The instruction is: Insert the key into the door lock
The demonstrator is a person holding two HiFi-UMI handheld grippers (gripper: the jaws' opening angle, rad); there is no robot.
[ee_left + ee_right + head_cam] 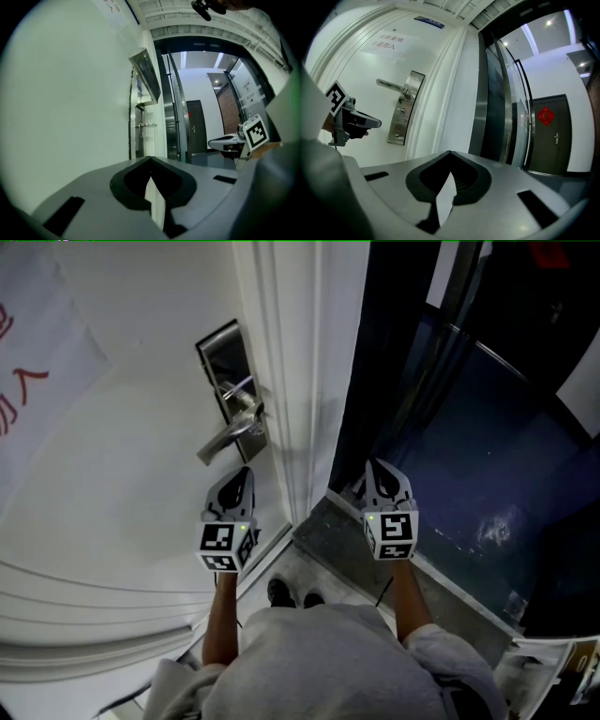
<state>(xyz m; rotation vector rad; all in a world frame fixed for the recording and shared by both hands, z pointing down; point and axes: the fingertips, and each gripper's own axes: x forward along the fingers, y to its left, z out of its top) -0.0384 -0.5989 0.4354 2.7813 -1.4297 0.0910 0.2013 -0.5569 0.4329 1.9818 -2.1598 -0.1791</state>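
Head view: left tool (pixel 240 476), jaws together, near the door handle (pixel 230 435).

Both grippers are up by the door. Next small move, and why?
Probably look around for the key first. The left gripper and right gripper are both shut with nothing between the jaws, and I see no key in any view, though the lock plate sits ahead of the left one.

Open air before left hand-held gripper (pixel 240 472); lever handle (pixel 228 435) across lock plate (pixel 223 357).
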